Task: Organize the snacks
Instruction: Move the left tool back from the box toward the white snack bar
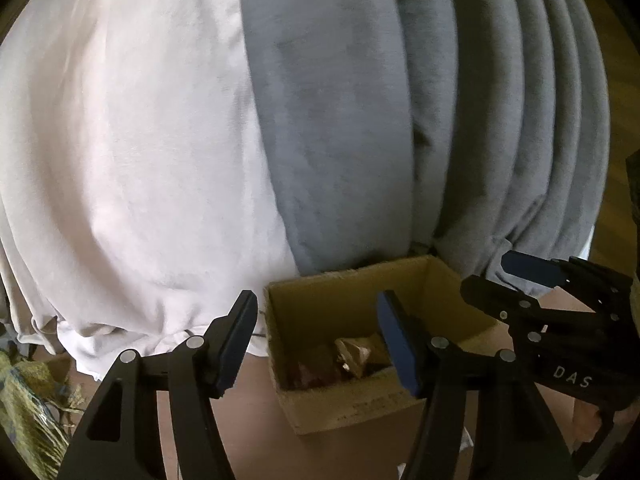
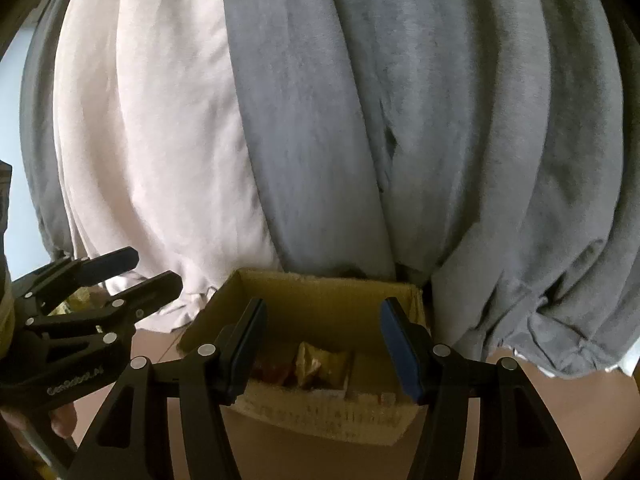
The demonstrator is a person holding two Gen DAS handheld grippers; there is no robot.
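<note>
Straight ahead of both grippers, against hanging curtains (image 2: pixel 320 120): open cardboard box (image 2: pixel 320 300) holding gold snack packet (image 2: pixel 316 366). Left gripper (image 1: pixel 318 340) and right gripper (image 2: pixel 324 344) wide apart, empty; right squarer to box, likely nearer.

it looked like a home: long white curtains (image 1: pixel 132 152) and grey curtains (image 2: pixel 400 128) hung to a brown floor (image 2: pixel 540 412), beside a cardboard box (image 2: pixel 332 420).

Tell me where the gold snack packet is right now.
The gold snack packet lies inside the open cardboard box, beside a reddish wrapper. In the right wrist view it sits low at centre, between that gripper's open fingers, in front of the curtains.
</note>
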